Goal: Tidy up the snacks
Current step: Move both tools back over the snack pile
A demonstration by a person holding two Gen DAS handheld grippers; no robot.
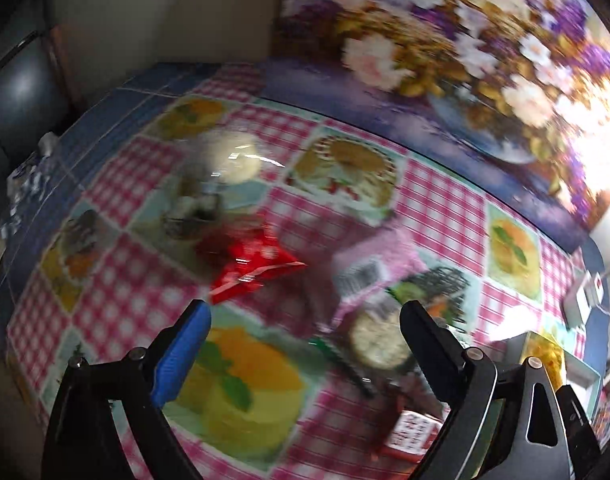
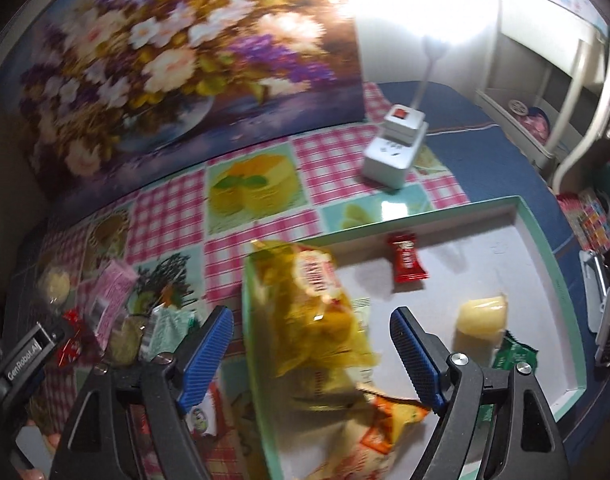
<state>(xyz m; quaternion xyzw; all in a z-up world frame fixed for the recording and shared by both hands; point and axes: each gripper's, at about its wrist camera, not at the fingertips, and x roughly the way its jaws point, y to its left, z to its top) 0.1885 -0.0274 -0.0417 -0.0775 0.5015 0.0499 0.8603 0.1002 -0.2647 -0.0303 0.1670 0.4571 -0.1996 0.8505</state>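
My left gripper (image 1: 307, 316) stands open above the checked tablecloth with nothing between its fingers. Ahead of it lie a red packet (image 1: 253, 264), a pink packet (image 1: 369, 272) and a round biscuit in clear wrap (image 1: 379, 340). My right gripper (image 2: 311, 320) is open over the left rim of a mint-green tray (image 2: 385, 220). A yellow crisp bag (image 2: 317, 312) lies blurred below its fingers, across that rim, and the pads do not touch it. In the tray are a small red packet (image 2: 405, 260), a yellow jelly cup (image 2: 483, 316), a green packet (image 2: 515, 354) and an orange packet (image 2: 389, 412).
A flower painting (image 2: 165, 60) leans along the table's back edge. A white socket block (image 2: 397, 148) stands behind the tray, under a bright lamp. A white round snack (image 1: 233, 156) lies farther back on the left. White furniture (image 2: 577, 92) is beyond the right edge.
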